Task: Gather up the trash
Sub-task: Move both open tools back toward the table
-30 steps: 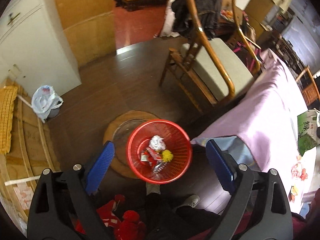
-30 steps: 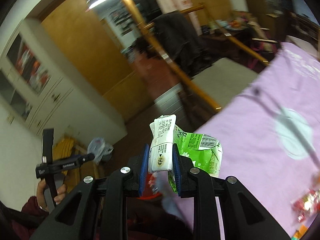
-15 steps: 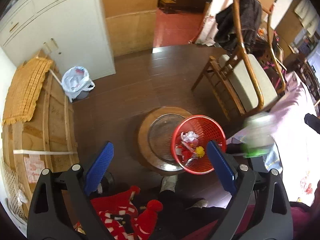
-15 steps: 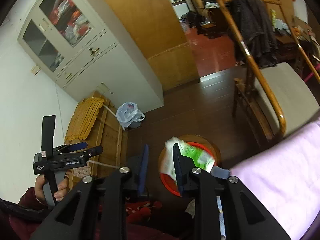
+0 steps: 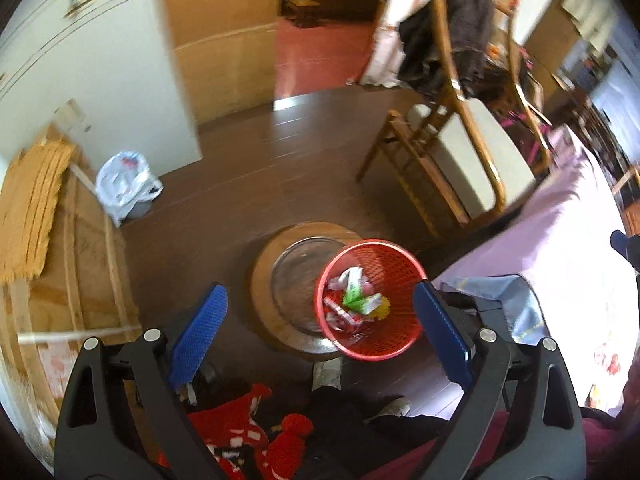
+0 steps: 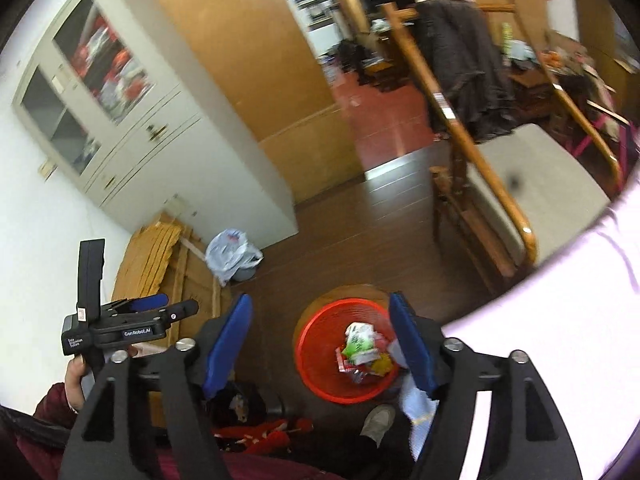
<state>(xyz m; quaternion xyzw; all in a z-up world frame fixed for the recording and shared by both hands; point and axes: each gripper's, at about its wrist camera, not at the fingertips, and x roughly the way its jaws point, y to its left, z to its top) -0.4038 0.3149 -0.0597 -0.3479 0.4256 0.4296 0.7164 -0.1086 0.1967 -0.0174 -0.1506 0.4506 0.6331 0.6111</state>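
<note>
A red mesh trash basket [image 5: 404, 276] stands on the dark floor beside the table with the pink cloth [image 5: 560, 248]. A green and white carton [image 5: 356, 300] lies inside it on top of other wrappers. The basket [image 6: 312, 376] and carton [image 6: 360, 344] also show in the right wrist view. My left gripper [image 5: 320, 328] is open and empty, high above the basket. My right gripper [image 6: 324, 344] is open and empty, directly above the basket. The left gripper body [image 6: 120, 328] shows at the left in the right wrist view.
A round wooden stool with a glass top [image 5: 292, 280] sits under the basket's left side. A wooden chair [image 5: 460, 160] with a dark coat stands behind. A white plastic bag [image 5: 124, 184], a wooden crate [image 5: 60, 260] and a white cabinet [image 5: 100, 80] are at left.
My right gripper carried the carton from the table to above the basket and opened. The carton dropped into the basket. My left gripper stayed open and shifted a little.
</note>
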